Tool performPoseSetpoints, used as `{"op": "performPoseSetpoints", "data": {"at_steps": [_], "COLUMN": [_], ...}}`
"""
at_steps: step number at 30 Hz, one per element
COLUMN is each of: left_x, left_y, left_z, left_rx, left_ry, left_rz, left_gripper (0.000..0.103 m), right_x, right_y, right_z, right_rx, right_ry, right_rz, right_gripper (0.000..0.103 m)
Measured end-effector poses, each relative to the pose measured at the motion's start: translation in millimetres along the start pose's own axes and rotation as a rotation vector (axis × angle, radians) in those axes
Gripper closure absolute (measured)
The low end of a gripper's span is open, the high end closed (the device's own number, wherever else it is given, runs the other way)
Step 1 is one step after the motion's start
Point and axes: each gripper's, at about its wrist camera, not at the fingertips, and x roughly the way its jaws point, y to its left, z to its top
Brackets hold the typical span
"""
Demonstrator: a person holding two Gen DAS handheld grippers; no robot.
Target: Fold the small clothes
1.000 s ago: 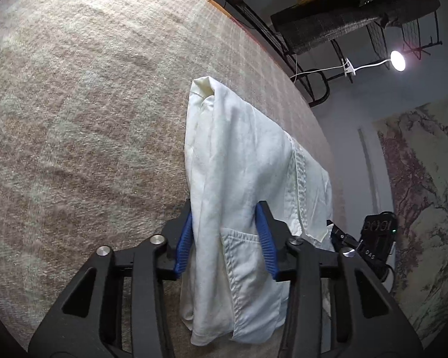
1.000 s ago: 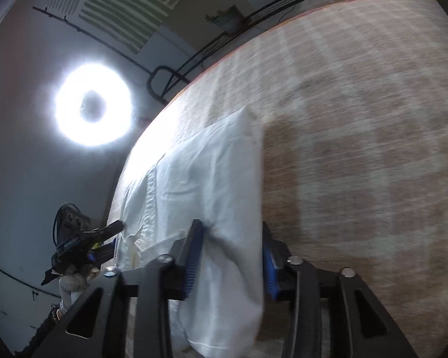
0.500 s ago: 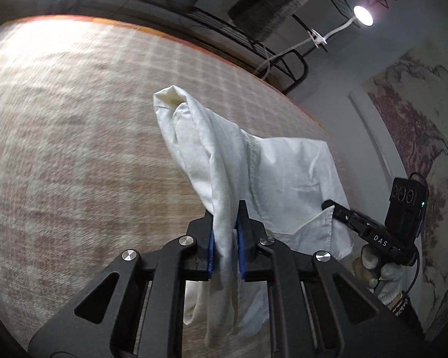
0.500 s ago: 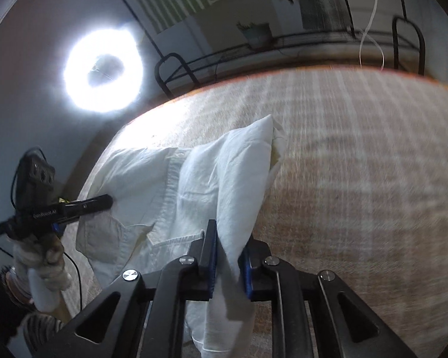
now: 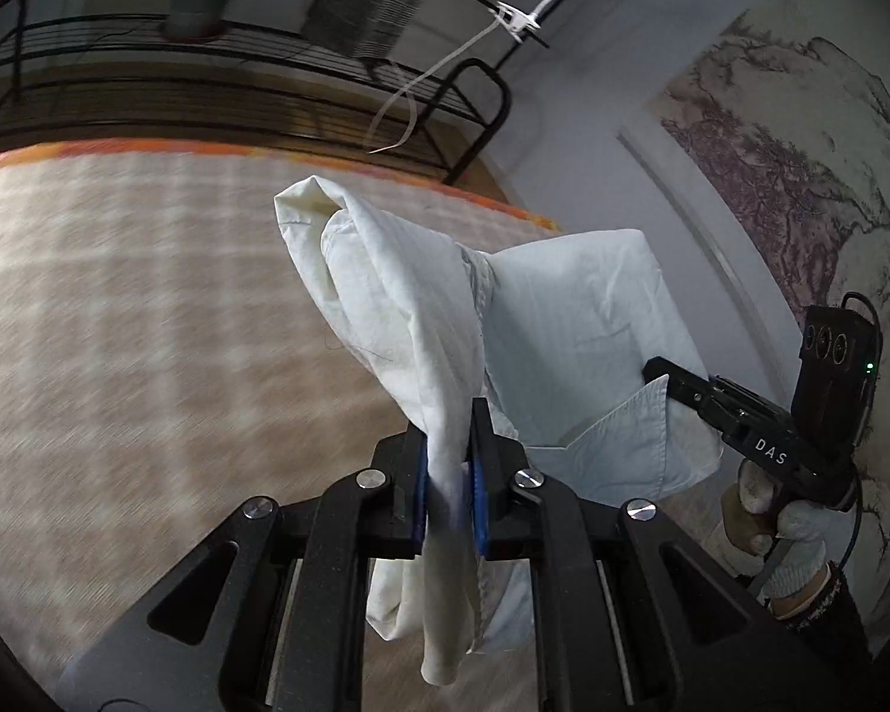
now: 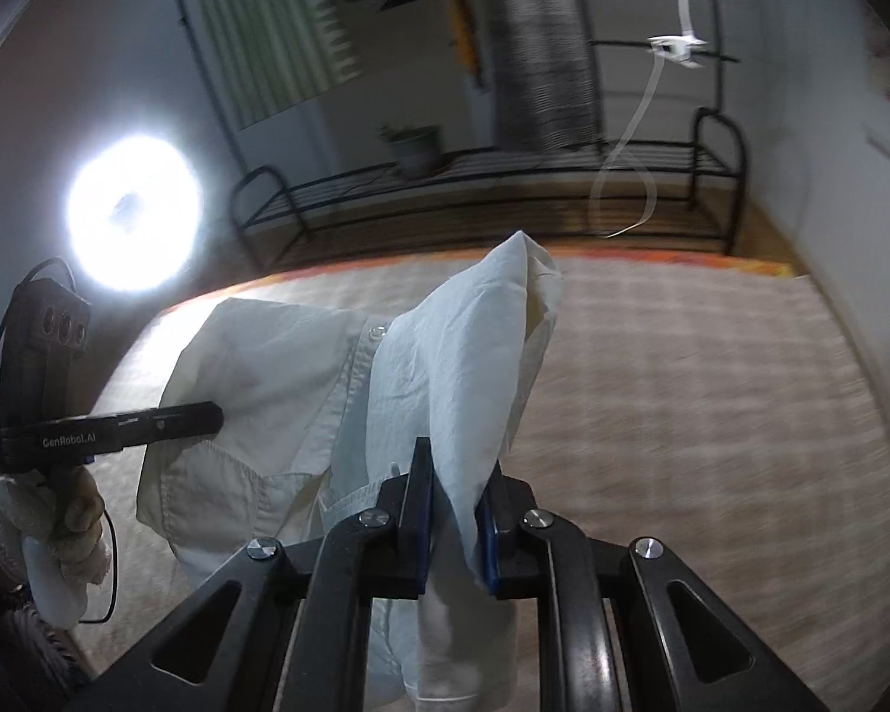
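Both grippers have closed on the cloth and lifted it since a second ago, when their blue pads stood apart on either side of the fabric and the garment lay flat. Now the small white cotton shirt (image 5: pixel 563 320) hangs in the air above the beige checked woven table cover (image 5: pixel 118 308), bunched into two peaks with its middle sagging between them. The left gripper (image 5: pixel 450 474) pinches a gathered edge tight between its pads, and the right gripper (image 6: pixel 452 504) does the same with the opposite edge; each also shows in the other's view, held in a white-gloved hand (image 5: pixel 783 522).

To carry this fold well, I judge the two grips should travel together at matching height, so the raised half lands square over the half beneath, not skewed. Keeping light tension across the span would smooth out the sag before it is laid down.

Thin and slightly creased, the shirt has a buttoned placket (image 6: pixel 362 368) and a chest pocket (image 6: pixel 249 474). A loose tail droops below each clamp. Beyond the table's orange edge stand a black metal rack (image 6: pixel 504 172) with a potted plant (image 6: pixel 412 148), and a bright ring light (image 6: pixel 133 213).
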Motion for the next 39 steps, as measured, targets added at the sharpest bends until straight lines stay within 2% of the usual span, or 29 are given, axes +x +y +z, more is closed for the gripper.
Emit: {"op": "performPoseSetpoints", "data": {"at_steps": [6, 11, 17, 24, 28, 30, 34, 39], "left_x": [62.0, 94.0, 132.5, 150.7, 163.1, 165.2, 158.1, 133.1], "left_y": [-29.1, -36.4, -42.0, -31.3, -37.3, -38.5, -40.8, -50.3], "left_z": [36.7, 44.6, 46.3, 39.8, 36.3, 35.6, 34.0, 25.5], "left_rx": [0.000, -0.006, 0.044, 0.094, 0.150, 0.157, 0.150, 0.188], "left_ry": [-0.030, -0.046, -0.020, 0.017, 0.030, 0.031, 0.027, 0.000], "left_rz": [-0.010, 0.017, 0.111, 0.253, 0.324, 0.338, 0.347, 0.339], "left_gripper": [0.094, 0.094, 0.094, 0.090, 0.086, 0.085, 0.083, 0.083], "right_x": [-4.6, 11.4, 36.9, 67.2, 83.1, 90.2, 83.4, 50.5], "right_y": [-64.3, -103.3, -130.9, -153.4, -167.5, -169.5, -166.7, -159.8], "right_z": [32.4, 53.1, 59.2, 49.2, 41.9, 38.5, 38.8, 45.5], "right_rx": [0.038, 0.067, 0.081, 0.073, 0.103, 0.099, 0.104, 0.121], "right_ry": [-0.060, -0.086, -0.085, -0.008, 0.061, 0.086, 0.076, 0.014], "right_rz": [-0.083, -0.128, -0.161, -0.288, -0.384, -0.427, -0.442, -0.427], "right_gripper": [0.092, 0.092, 0.092, 0.091, 0.079, 0.077, 0.072, 0.069]}}
